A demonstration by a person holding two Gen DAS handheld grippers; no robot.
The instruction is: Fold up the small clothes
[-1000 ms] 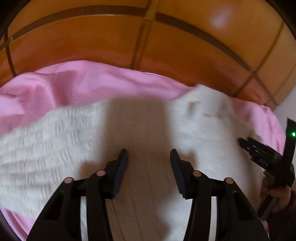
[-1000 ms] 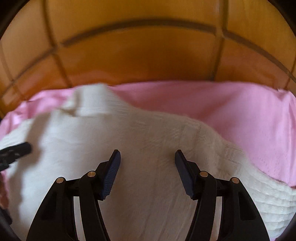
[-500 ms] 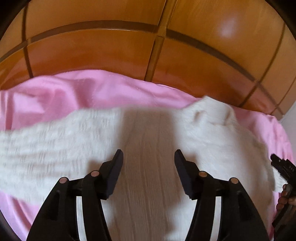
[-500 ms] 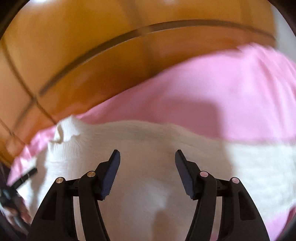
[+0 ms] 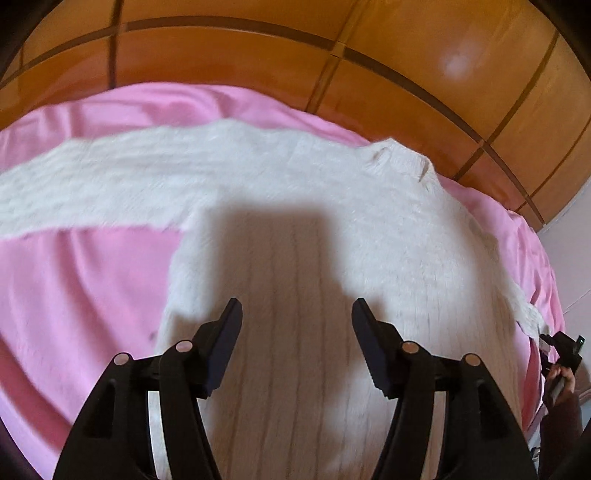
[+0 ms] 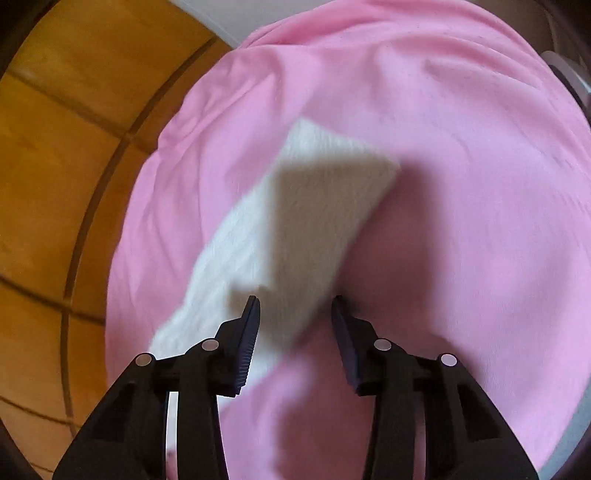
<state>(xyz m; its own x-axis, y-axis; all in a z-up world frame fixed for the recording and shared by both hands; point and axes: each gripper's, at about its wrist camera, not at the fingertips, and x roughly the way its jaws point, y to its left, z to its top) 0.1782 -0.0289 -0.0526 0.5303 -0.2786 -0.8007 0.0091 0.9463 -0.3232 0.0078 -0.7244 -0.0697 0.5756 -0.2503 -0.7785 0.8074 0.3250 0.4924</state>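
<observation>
Left wrist view: white knit sweater lies flat on the pink sheet of a bed, collar toward the far edge by the wooden headboard. One sleeve runs straight out along the far edge toward the left side, the other trails off toward the right edge. The left gripper hangs over the sweater's body, its shadow falling on the ribbed knit. Its jaws have just been opening — they stand apart now, the knit under the gap, pads not pressing on anything. At the right edge of the bed the right gripper shows small and dark beside the sleeve end, with the person's hand on it; whether it touches the sleeve cannot be told here.

Right wrist view: blurred. The sweater's sleeve lies diagonally on the pink sheet, cuff end squared off toward the middle of the bed, the rest running down-left. The right gripper hovers above the sleeve — jaws have just been closing, a clear gap left, sleeve fabric below the left finger and sheet under the right. Pads grip nothing. Headboard fills the left side; a pale wall strip shows at the top.
</observation>
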